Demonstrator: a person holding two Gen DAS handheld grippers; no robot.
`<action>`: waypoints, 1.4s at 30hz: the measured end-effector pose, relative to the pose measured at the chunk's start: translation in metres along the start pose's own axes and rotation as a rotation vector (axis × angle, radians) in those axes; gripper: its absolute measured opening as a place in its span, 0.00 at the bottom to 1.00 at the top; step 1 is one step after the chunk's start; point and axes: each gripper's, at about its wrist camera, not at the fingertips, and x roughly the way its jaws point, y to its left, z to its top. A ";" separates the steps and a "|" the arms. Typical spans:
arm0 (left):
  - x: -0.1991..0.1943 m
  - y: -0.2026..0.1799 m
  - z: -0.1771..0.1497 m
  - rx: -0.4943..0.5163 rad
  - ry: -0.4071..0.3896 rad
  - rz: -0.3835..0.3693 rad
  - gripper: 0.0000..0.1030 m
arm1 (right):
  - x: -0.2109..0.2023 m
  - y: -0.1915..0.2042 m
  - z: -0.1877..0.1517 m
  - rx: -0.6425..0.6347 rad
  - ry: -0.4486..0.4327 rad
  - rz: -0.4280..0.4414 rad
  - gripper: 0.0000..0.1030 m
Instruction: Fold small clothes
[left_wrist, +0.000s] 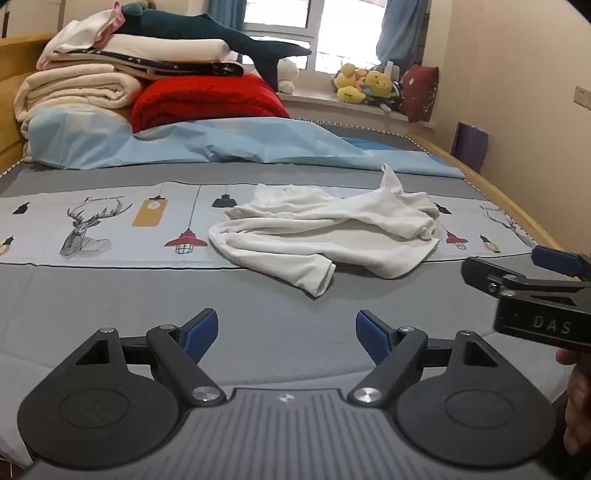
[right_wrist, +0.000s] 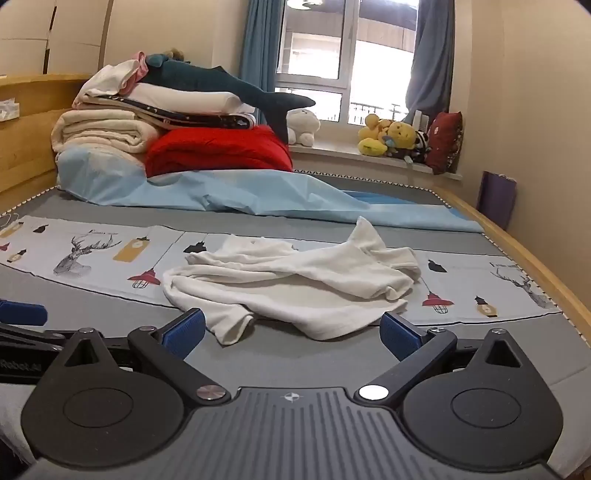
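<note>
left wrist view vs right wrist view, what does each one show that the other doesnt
Only the left wrist view shows the left gripper head-on, open, with bare sheet between its fingers, plus part of a hand at the right edge.

Only the right wrist view shows the right gripper head-on, open, with the shirt's near edge between its fingertips.

Both show the crumpled white shirt on the bed, the bedding stack with the shark on top, the yellow toys on the sill, and a sliver of the other gripper at the edge.
</note>
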 end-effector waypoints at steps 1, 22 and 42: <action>-0.001 0.000 -0.001 0.005 -0.009 0.001 0.83 | 0.000 0.002 0.000 -0.006 -0.001 0.003 0.97; 0.035 -0.022 -0.006 -0.018 0.095 -0.011 0.83 | 0.020 -0.007 -0.014 0.041 0.102 0.019 0.93; 0.034 -0.030 -0.008 0.009 0.081 0.005 0.83 | 0.023 -0.015 -0.014 0.062 0.119 0.022 0.92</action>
